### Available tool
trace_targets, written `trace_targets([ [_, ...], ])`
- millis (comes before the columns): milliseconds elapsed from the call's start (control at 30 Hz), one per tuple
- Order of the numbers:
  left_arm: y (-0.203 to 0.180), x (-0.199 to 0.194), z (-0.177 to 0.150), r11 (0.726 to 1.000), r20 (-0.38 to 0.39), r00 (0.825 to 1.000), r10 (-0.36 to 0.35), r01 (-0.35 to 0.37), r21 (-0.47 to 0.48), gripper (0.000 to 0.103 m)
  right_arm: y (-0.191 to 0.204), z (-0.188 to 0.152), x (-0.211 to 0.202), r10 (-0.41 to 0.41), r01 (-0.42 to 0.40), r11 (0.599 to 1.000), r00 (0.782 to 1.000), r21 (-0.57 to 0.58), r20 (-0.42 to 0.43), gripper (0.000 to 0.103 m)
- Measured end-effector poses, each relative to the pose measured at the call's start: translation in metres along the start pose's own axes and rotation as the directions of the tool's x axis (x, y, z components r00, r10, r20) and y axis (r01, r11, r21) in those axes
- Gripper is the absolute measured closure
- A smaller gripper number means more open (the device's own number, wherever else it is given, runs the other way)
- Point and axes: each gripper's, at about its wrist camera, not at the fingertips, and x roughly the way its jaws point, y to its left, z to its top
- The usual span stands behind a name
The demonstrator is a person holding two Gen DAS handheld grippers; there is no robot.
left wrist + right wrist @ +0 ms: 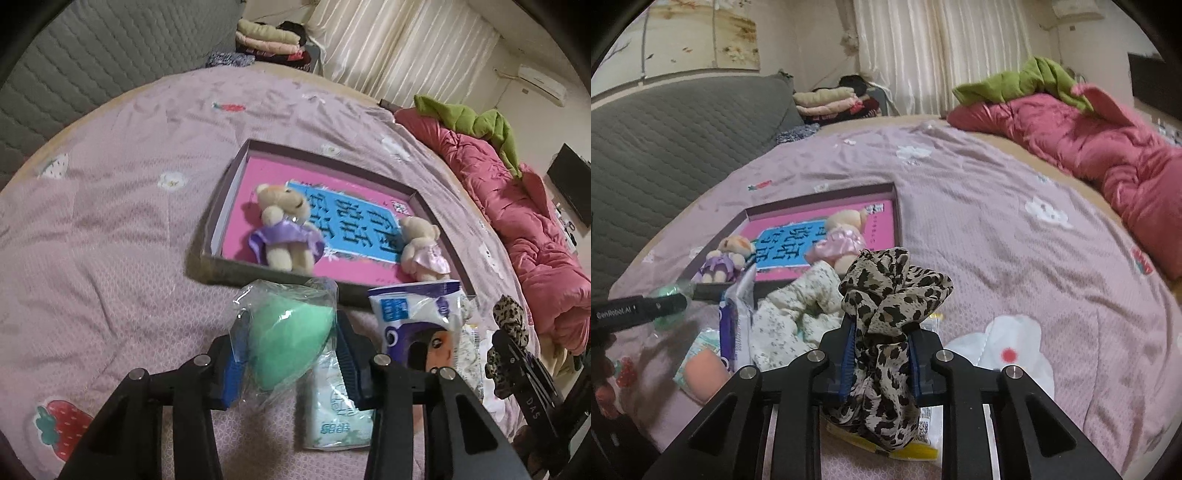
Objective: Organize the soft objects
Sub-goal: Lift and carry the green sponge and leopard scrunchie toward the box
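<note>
Left gripper [288,343]: jaws narrowed onto a green sponge in clear wrap [282,332], pads pressing both sides, item lifted clear of the bedspread [110,240].

Right gripper [881,339]: jaws drawn close, clamped on a leopard-print scrunchie [886,295], fabric bunched above and hanging below the fingers.

Beneath and just beyond the grippers, on the bedspread: pale green tissue pack [338,417]; white-and-purple packet [417,317] standing beside it; floral cloth [798,310]; yellow-edged packet [923,443] under the scrunchie.

Farther: shallow box with pink floor [221,218]. Contents: bear in purple dress [284,229], near-left corner; bear in pink dress [421,251], near-right corner.

Far: red quilt [1089,147], green cloth [1015,81] on top; folded clothes [269,40]; curtains [923,55].
</note>
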Motion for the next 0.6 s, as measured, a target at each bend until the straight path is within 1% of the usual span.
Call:
trace_targets([
  [233, -0.008, -0.009, 0.003, 1.0, 0.029, 0.999, -0.02, 0.019, 0.018, 0.059, 0.013, 0.01, -0.002, -0.005, 0.007, 0.999, 0.999, -0.051, 0.048, 0.08],
  [333, -0.01, -0.01, 0.006, 1.0, 0.038, 0.999, -0.024, 0.023, 0.018, 0.059, 0.013, 0.016, 0.0, -0.012, 0.016, 0.998, 0.998, -0.053, 0.064, 0.08],
  [600, -0.016, -0.011, 0.016, 0.999, 0.058, 0.998, -0.028, 0.027, 0.017, 0.059, 0.015, 0.031, 0.008, 0.01, -0.006, 0.999, 0.995, -0.04, 0.099, 0.08],
])
